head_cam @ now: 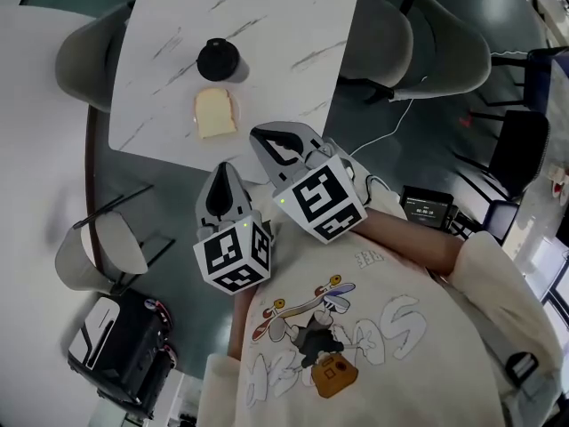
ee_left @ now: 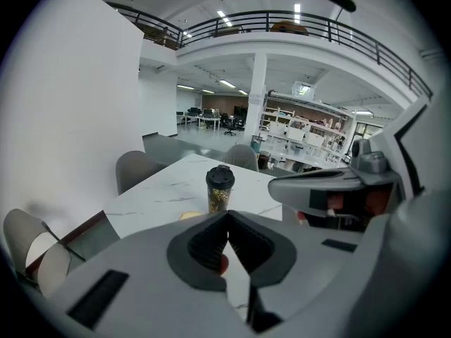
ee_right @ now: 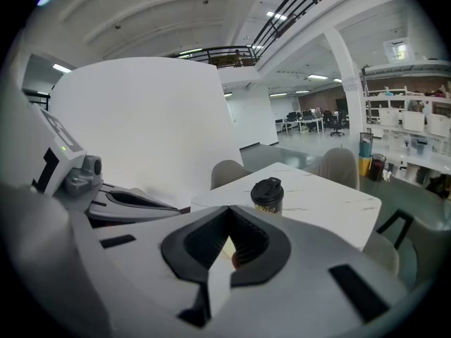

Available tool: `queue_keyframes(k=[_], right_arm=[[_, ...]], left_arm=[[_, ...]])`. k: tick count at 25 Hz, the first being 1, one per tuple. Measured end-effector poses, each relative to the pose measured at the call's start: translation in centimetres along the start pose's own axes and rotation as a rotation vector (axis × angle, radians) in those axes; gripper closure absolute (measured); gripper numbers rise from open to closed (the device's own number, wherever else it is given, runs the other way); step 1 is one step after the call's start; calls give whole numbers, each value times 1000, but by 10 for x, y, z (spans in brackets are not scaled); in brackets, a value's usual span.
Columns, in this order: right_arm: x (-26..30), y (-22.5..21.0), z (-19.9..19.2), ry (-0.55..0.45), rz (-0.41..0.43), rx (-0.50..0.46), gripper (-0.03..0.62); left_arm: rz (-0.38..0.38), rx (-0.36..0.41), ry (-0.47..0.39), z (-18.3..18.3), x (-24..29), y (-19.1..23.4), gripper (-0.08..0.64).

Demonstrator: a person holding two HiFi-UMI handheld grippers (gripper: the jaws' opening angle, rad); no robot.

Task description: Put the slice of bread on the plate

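Note:
The slice of bread (head_cam: pixel 215 112) lies flat on the white marble table (head_cam: pixel 293 25), just in front of a black-lidded paper cup (head_cam: pixel 218 59). No plate shows in any view. Both grippers hang off the table's near edge, over the floor. My left gripper (head_cam: pixel 224 169) is shut and empty, short of the edge. My right gripper (head_cam: pixel 267 136) is shut too, its tips over the table's near edge, right of the bread. In the left gripper view, the shut gripper (ee_left: pixel 227 213) points at the cup (ee_left: pixel 220 187), with a sliver of bread (ee_left: pixel 189 215) beside it. The right gripper view shows its own gripper (ee_right: pixel 227 208) and the cup (ee_right: pixel 268 194).
Grey chairs stand round the table: one at the far left (head_cam: pixel 89 47), two at the right (head_cam: pixel 418 34), and one near my left side (head_cam: pixel 98 252). A black bag (head_cam: pixel 124 341) sits on the floor. A small device (head_cam: pixel 427 207) with a cable lies at the right.

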State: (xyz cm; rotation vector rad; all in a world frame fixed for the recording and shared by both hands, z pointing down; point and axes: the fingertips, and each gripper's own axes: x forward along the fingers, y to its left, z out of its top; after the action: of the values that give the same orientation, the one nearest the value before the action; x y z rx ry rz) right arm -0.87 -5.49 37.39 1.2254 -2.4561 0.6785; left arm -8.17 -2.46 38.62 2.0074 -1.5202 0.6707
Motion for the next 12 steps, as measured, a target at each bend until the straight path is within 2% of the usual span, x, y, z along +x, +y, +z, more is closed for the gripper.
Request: queue_keyframes(k=[4, 12], right_arm=[[-2, -6, 3, -7, -12, -17, 589], [2, -12, 6, -6, -5, -21, 589]], left_arm=[[-25, 14, -1, 3, 6, -9, 551], [-8, -8, -20, 9, 8, -4, 551]])
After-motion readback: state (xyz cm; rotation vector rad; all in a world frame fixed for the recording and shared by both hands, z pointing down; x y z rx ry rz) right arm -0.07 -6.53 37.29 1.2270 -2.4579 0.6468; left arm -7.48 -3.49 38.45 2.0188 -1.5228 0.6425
